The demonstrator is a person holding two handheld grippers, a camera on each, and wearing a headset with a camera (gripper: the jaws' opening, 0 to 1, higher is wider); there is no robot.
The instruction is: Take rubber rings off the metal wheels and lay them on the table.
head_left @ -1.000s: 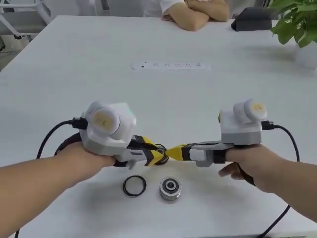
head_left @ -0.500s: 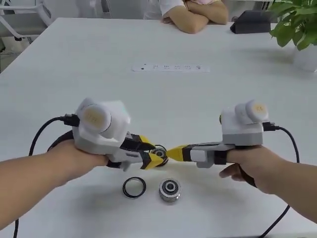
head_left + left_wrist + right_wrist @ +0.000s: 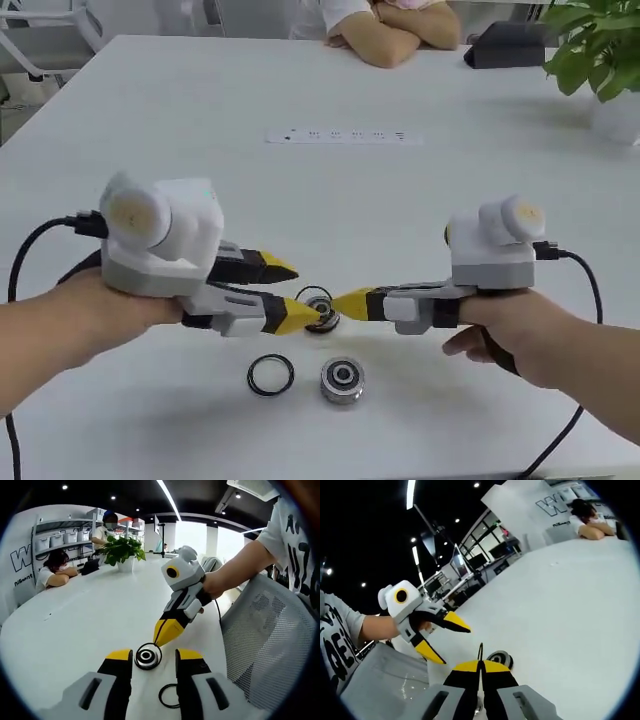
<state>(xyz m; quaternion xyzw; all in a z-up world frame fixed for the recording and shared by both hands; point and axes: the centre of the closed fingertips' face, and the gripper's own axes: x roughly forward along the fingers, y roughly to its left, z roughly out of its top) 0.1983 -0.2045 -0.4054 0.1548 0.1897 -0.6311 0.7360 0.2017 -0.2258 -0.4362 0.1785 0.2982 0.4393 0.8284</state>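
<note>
Head view: my left gripper has its jaws spread, the metal wheel on the table between them. My right gripper pinches that wheel's rubber ring. A loose ring and a bare wheel lie nearer me.

Head view looks down; gripper views, seemingly opposed, share the wheel.

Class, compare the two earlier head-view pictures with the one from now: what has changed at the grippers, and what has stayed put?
The left gripper has drawn back to the person's left and its jaws have opened, releasing the wheel. The right gripper stays shut on that wheel's rubber ring. The loose ring and bare wheel lie unmoved on the table.
</note>
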